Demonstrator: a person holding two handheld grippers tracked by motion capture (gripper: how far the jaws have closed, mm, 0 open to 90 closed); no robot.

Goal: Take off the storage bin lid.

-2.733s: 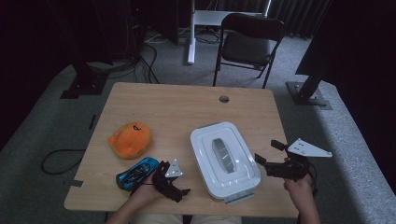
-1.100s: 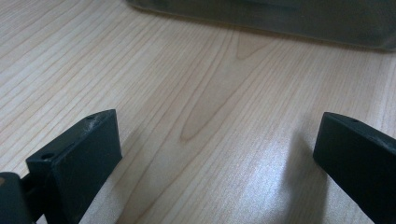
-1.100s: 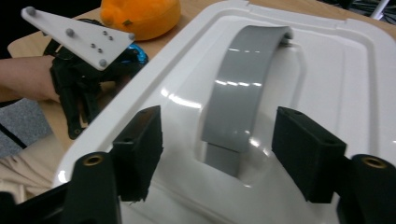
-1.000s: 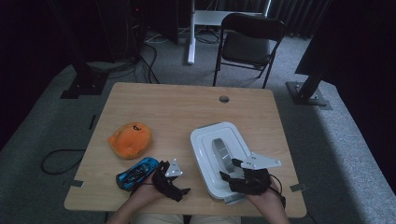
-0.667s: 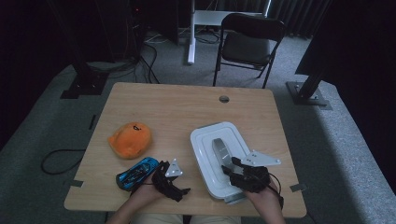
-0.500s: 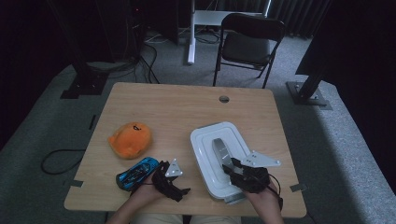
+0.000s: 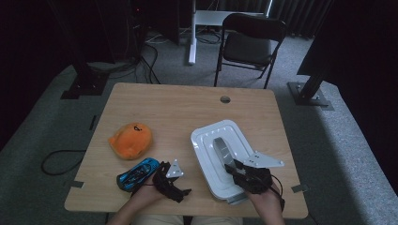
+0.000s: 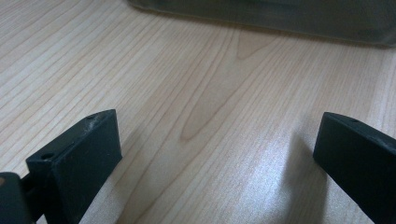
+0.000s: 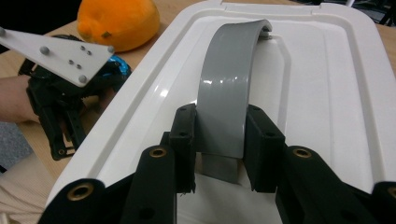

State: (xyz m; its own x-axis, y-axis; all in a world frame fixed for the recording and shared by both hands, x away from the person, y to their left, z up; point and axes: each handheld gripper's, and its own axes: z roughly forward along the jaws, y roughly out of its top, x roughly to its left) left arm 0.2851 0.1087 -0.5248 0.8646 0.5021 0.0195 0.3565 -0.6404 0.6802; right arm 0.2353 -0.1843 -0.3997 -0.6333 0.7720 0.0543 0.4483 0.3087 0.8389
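A white lidded box [image 7: 206,140] lies on the wooden table with a grey arched handle [image 7: 219,146] along its lid. My right gripper [image 7: 234,169] reaches over the box's near end. In the right gripper view its jaws have just been closing and now press both sides of the grey handle [image 9: 229,70], right gripper [image 9: 220,135] shut on it above the white lid [image 9: 327,93]. My left gripper [image 7: 180,187] rests low on the table to the left of the box. It stands open [image 8: 217,140] over bare wood with nothing between its fingers.
An orange plush toy [image 7: 130,139] sits left of the box, and a blue toy car [image 7: 137,172] lies just in front of it beside my left hand. A cable hole [image 7: 225,99] marks the table's far side. A black chair [image 7: 251,44] stands beyond the table.
My right gripper came in from the right of the box to its near end and its jaws closed on the grey handle. The left gripper stayed where it was.
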